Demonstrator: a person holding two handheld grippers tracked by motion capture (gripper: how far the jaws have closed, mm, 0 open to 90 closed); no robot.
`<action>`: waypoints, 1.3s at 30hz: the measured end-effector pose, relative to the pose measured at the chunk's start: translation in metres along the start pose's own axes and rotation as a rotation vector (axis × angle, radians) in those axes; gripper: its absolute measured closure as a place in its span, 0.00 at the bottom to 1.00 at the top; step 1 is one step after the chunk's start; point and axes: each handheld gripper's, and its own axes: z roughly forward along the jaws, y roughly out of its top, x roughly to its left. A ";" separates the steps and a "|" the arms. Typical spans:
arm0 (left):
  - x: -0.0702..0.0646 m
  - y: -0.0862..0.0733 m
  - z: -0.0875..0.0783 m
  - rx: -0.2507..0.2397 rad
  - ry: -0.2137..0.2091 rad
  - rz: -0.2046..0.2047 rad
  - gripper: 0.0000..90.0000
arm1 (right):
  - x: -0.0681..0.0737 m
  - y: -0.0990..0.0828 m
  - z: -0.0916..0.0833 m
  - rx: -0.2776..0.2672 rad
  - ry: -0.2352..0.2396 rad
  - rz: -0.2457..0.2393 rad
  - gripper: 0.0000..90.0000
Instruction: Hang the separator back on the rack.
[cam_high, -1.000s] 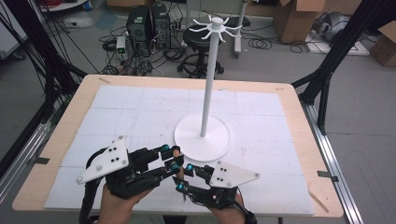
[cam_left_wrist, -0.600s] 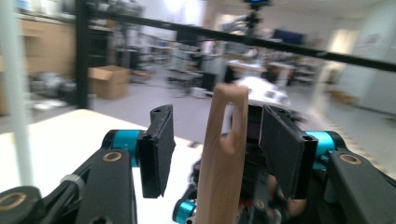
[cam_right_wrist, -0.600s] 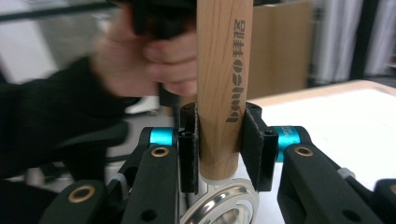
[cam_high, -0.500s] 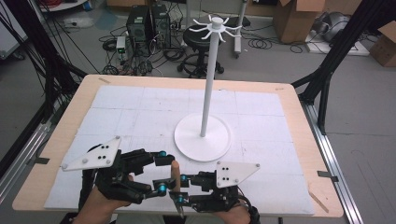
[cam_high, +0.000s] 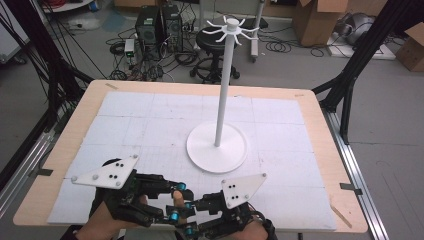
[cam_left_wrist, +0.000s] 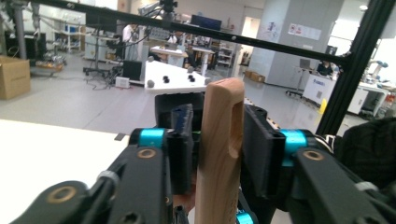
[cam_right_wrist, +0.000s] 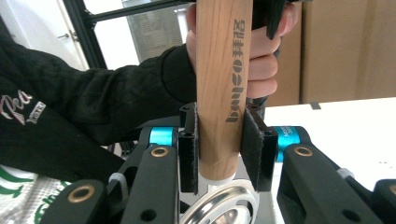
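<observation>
Having just closed, the left gripper (cam_left_wrist: 219, 144) joins the right gripper (cam_right_wrist: 219, 149) clamping a smooth wooden handle (cam_right_wrist: 223, 70) (slotted end), near the white stand (cam_high: 217, 147).

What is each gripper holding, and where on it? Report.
Both clamp one wooden handle: the right gripper near its metal end, the left gripper, whose jaws have just been closing, near its slotted end.

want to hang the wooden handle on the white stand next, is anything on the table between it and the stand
Nothing visible: the wooden handle sits clamped in both grippers at the table's near edge, and the mat up to the white stand is bare.
</observation>
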 end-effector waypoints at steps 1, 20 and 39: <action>0.000 0.000 0.000 -0.003 -0.006 0.000 0.79 | 0.000 0.000 0.000 0.000 0.002 0.000 0.77; -0.011 0.013 -0.004 -0.003 0.412 0.064 0.81 | 0.008 0.012 0.003 -0.011 -0.385 -0.036 0.49; -0.007 0.011 -0.006 -0.032 0.471 0.034 0.80 | -0.002 0.014 0.006 -0.026 -0.388 -0.020 0.79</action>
